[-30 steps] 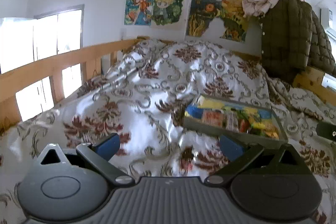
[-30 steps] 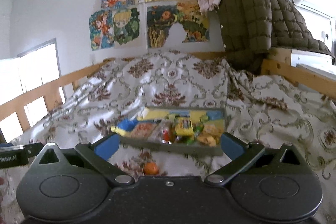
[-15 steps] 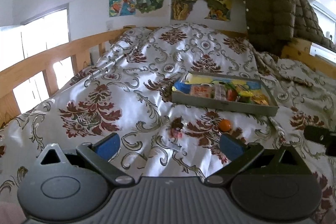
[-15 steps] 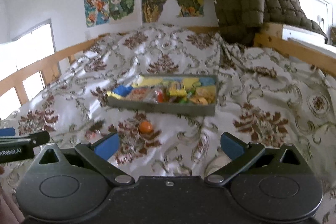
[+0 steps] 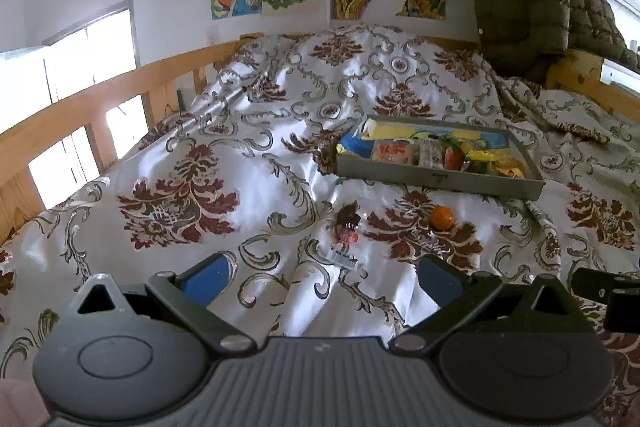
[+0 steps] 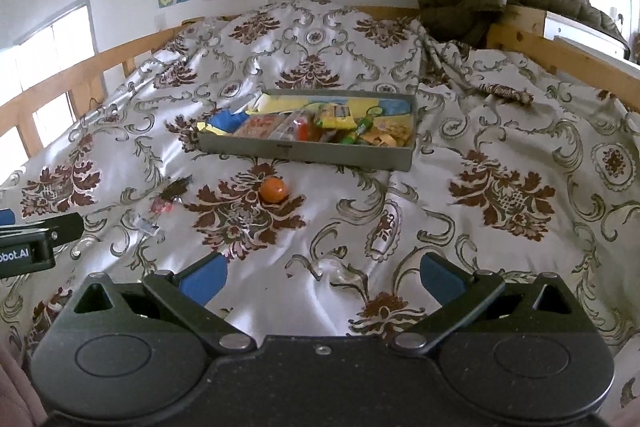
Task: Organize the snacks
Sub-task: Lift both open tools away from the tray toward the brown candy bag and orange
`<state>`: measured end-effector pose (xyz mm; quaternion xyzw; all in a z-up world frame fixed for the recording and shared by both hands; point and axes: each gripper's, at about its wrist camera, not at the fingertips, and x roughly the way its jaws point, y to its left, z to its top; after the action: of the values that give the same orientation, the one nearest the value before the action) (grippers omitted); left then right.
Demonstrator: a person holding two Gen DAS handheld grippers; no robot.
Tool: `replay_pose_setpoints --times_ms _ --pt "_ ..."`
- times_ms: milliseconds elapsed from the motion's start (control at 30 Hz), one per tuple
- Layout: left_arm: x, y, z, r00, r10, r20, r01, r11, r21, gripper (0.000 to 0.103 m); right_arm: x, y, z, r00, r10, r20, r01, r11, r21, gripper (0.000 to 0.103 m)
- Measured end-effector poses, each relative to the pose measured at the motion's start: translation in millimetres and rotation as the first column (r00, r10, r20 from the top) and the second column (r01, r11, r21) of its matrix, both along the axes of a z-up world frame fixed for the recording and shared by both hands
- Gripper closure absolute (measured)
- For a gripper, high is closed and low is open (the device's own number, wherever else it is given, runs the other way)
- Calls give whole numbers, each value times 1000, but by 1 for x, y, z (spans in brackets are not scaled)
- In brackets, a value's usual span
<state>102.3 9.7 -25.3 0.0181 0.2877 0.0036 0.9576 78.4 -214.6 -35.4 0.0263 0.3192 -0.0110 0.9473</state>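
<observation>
Both grippers, left (image 5: 320, 277) and right (image 6: 320, 273), gape wide, empty. Tray (image 6: 304, 151) ahead nearly full; orange ball (image 6: 273, 189) and packet (image 5: 345, 237) (loose on quilt, between jaws and tray) left to stow.

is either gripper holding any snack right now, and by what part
Nothing is held. The left gripper and right gripper both have jaws open and empty.

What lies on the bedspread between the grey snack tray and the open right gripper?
One small round orange snack sits just before the grey snack tray; otherwise only patterned bedspread reaches the right gripper, seen in the right wrist view.
</observation>
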Motion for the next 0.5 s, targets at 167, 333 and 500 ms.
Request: replay_pose_setpoints --times_ms 167,333,500 --pt "3 3 -3 999 29 -19 -29 1000 4 0 5 1 -2 1000 2 -11 -2 1000 6 1" --pt "7 7 -4 997 67 -37 -67 998 1 0 7 3 -4 1000 15 -22 -15 1000 6 1" --pt "12 11 -7 992 108 -65 -108 994 5 0 11 6 -6 999 25 -31 -25 1000 8 1"
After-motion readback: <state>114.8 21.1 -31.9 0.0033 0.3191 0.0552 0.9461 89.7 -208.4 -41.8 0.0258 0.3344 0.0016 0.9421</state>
